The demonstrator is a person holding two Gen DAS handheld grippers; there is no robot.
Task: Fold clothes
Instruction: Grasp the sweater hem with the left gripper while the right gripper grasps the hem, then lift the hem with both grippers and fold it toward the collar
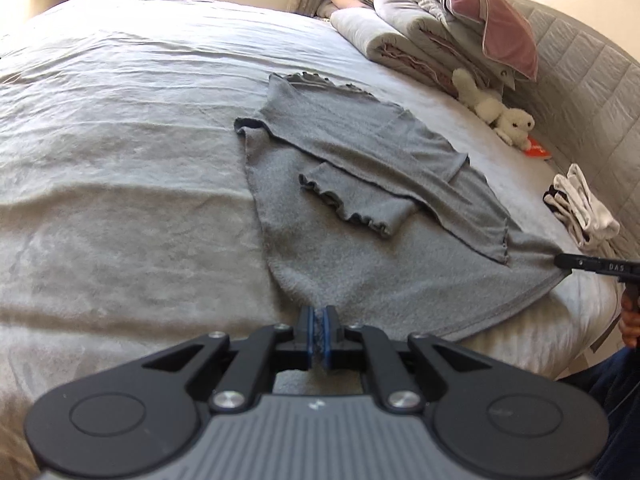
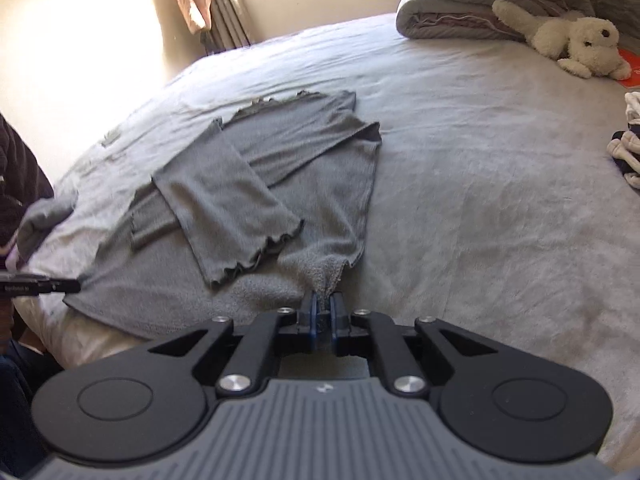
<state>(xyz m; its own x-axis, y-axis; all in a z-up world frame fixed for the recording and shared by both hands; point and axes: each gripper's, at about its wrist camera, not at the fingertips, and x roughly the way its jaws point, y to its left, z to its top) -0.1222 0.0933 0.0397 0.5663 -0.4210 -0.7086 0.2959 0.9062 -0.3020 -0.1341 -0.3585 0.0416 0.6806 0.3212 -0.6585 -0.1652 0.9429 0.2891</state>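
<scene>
**Both grippers pinch the bottom edge of the grey top**

The grey top (image 1: 360,184) lies flat on the bed (image 1: 120,160). Its two sleeves are folded across its middle. Its neck points away, toward the far side of the bed. Its bottom edge is the near end, by the bed's edge.

The left gripper (image 1: 319,316) is closed tight on one bottom corner, with grey cloth bunched between its blue pads. The right gripper (image 2: 323,304) is closed on the other bottom corner the same way. Each one has its own corner, so neither is nearer.

The top runs long from the grippers straight out to the neck. So I think the next fold goes that way: both corners lifted together and carried forward toward the neck. The two need to stay level, or the fold could go crooked.

A toy dog (image 2: 580,44) and folded blankets (image 1: 420,40) sit well apart, at the head of the bed.
</scene>
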